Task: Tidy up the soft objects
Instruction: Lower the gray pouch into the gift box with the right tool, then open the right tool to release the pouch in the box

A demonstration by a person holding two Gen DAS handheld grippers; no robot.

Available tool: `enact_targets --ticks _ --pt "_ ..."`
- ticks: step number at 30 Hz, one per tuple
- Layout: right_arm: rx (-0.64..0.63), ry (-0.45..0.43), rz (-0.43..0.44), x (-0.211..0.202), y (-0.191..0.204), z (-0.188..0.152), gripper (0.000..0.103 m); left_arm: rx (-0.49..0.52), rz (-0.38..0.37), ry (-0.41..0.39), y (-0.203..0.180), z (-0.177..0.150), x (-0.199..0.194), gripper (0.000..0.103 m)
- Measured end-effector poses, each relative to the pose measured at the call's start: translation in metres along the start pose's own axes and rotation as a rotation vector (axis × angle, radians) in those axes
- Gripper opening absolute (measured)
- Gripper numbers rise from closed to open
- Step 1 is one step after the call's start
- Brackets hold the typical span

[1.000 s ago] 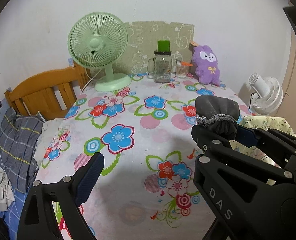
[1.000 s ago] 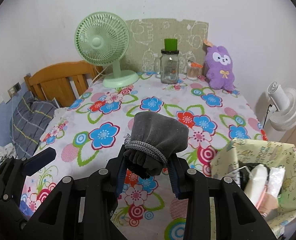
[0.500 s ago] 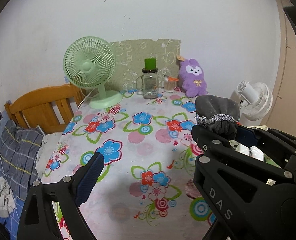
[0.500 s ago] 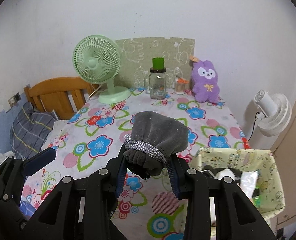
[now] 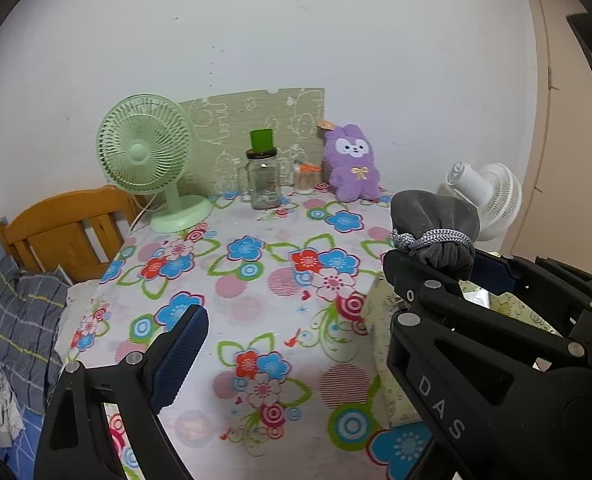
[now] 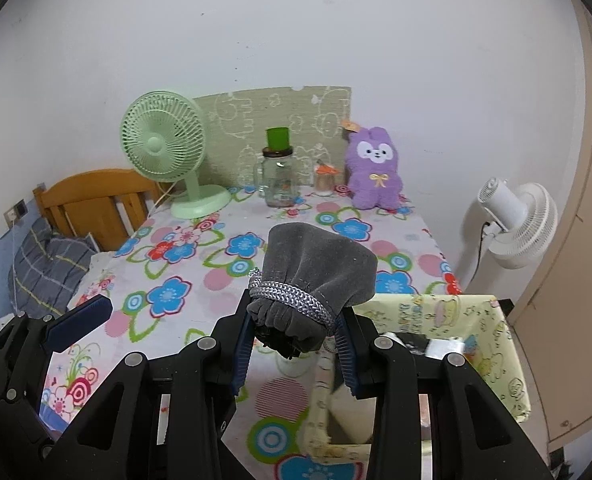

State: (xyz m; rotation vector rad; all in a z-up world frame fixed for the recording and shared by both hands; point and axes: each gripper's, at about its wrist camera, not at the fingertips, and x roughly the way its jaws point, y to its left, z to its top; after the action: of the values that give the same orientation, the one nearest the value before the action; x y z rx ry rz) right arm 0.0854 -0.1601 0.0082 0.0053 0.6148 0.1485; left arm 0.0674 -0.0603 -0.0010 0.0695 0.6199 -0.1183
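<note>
A grey velvet pouch [image 6: 320,264], tied with a silver cord, is pinched at its gathered neck by my right gripper [image 6: 296,330], which is shut on it. The pouch [image 5: 432,216] hangs in the air over the table's right edge, just above the yellow patterned fabric basket [image 6: 496,320]. That basket [image 5: 380,320] stands beside the table and holds several wrapped items. My left gripper [image 5: 292,340] stands wide open and empty to the left of the right one, above the flowered tablecloth [image 5: 256,280]. A purple plush bunny [image 6: 376,172] sits against the wall at the table's far end.
At the back of the table stand a green desk fan [image 5: 148,160], a glass jar mug [image 5: 262,180] with a green cup on top, and a small jar [image 5: 306,178]. A white fan [image 6: 516,220] stands right of the table. A wooden headboard [image 5: 68,224] and a plaid pillow [image 5: 20,320] lie to the left.
Both grippers have drawn back and up from the table, so it looks farther away. The basket has come into view below the right gripper. The pouch stays gripped.
</note>
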Motion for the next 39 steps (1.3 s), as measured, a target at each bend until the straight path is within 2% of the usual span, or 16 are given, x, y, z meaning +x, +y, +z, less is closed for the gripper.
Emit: enact_targets --ticks 12,22,33,39 --pt "0.05 0.005 -0.049 0.003 -0.04 -0.01 0.04 0.051 -0.051 0.012 -0.038 -0.001 0.015 0.093" --pt "0.123 0.046 -0.105 0.014 -0.078 -0.027 0.04 0.104 -0.105 0.064 -0.074 -0.006 0.037 0.093" --pt "0.167 0.082 -0.147 0.021 -0.104 -0.041 0.04 0.134 -0.144 0.1 -0.096 -0.012 0.052 0.093" --pt "0.184 0.11 -0.157 0.023 -0.109 -0.046 0.047 0.145 -0.148 0.109 -0.099 -0.015 0.053 0.093"
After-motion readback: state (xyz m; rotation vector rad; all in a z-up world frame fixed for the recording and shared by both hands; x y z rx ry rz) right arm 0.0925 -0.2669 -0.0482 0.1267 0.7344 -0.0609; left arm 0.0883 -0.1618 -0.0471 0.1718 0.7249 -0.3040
